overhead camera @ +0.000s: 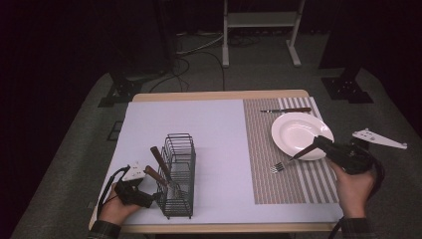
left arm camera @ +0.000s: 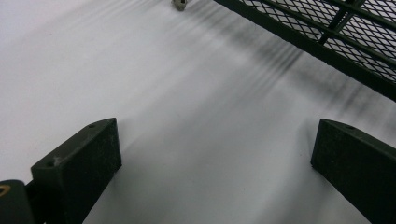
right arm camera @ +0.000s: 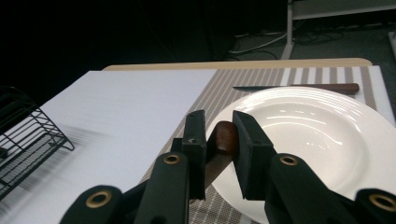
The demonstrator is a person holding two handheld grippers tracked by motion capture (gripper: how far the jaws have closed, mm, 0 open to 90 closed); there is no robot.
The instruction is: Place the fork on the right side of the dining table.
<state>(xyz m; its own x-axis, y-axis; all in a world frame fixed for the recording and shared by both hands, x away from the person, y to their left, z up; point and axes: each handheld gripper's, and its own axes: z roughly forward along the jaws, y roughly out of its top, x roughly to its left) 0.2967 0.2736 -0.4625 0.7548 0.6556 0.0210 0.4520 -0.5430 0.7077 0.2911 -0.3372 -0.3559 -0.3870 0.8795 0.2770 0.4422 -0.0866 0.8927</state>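
A fork [overhead camera: 291, 159] with a brown wooden handle [right arm camera: 225, 140] slants down over the near left rim of a white plate [overhead camera: 298, 130], its tines on the striped placemat [overhead camera: 263, 169]. My right gripper [overhead camera: 318, 142] is shut on the end of that handle, just over the rim of the plate [right arm camera: 317, 135]. A knife [overhead camera: 286, 110] with the same wooden handle lies on the mat behind the plate. My left gripper [overhead camera: 157, 196] rests low at the near left, open, with bare white table between its jaws [left arm camera: 215, 163], right beside the black wire basket [overhead camera: 179, 172].
The wire basket [left arm camera: 336, 32] holds two more wooden-handled utensils [overhead camera: 160, 162] that lean to the left. A white sheet [overhead camera: 199, 124] covers the table's left and middle. Beyond the far edge stand a white frame's legs [overhead camera: 259, 30] and cables on grey floor.
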